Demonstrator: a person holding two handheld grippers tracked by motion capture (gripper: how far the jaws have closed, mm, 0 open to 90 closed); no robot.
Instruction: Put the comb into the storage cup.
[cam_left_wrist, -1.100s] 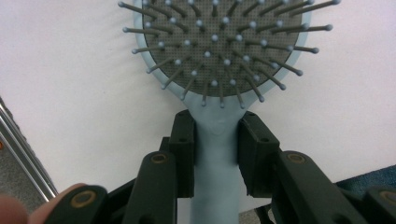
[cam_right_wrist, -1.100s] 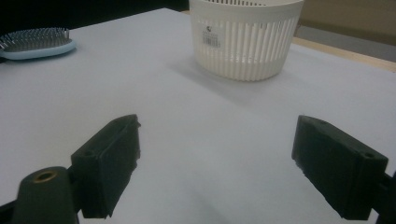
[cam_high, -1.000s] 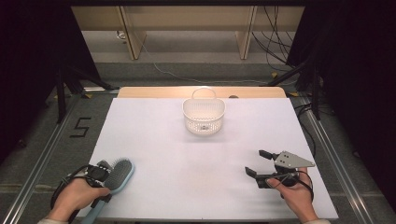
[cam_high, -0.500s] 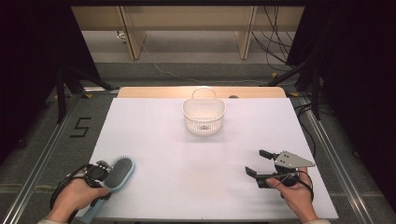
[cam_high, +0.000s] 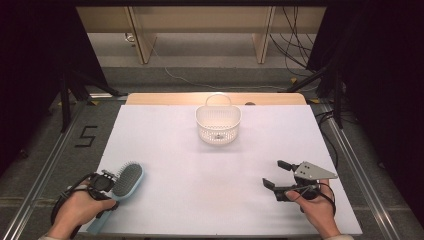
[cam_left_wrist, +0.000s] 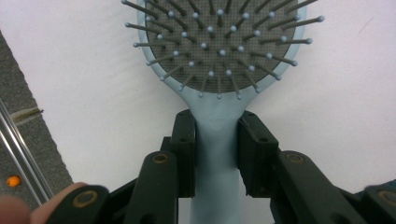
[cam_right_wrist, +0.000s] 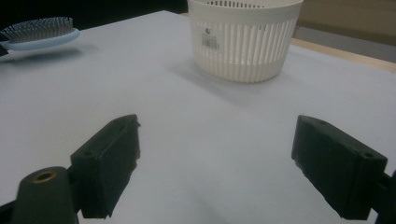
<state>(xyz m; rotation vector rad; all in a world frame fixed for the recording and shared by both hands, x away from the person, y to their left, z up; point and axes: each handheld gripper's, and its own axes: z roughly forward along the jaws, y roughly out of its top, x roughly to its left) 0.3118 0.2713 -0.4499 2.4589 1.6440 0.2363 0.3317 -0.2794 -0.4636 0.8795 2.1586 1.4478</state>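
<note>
A light blue hairbrush (cam_high: 128, 181) with grey bristles lies bristles-up at the near left corner of the white table. My left gripper (cam_high: 107, 186) is shut on its handle (cam_left_wrist: 215, 154), with both pads pressed against the handle just below the brush head (cam_left_wrist: 219, 42). My right gripper (cam_high: 277, 174) rests near the front right of the table, jaws wide open with nothing between its fingers (cam_right_wrist: 109, 161). A white slatted basket (cam_high: 218, 124) with a handle loop stands at the far middle of the table, and its ribbed wall (cam_right_wrist: 245, 39) rises ahead of the right gripper. The hairbrush (cam_right_wrist: 39, 32) hovers slightly above the table at the far left of that view.
The white table top (cam_high: 210, 175) spreads between the two grippers. A wooden strip (cam_high: 165, 98) borders its far edge. Metal rails (cam_high: 45, 165) run along the left and right sides, with dark stands and cables on the floor beyond.
</note>
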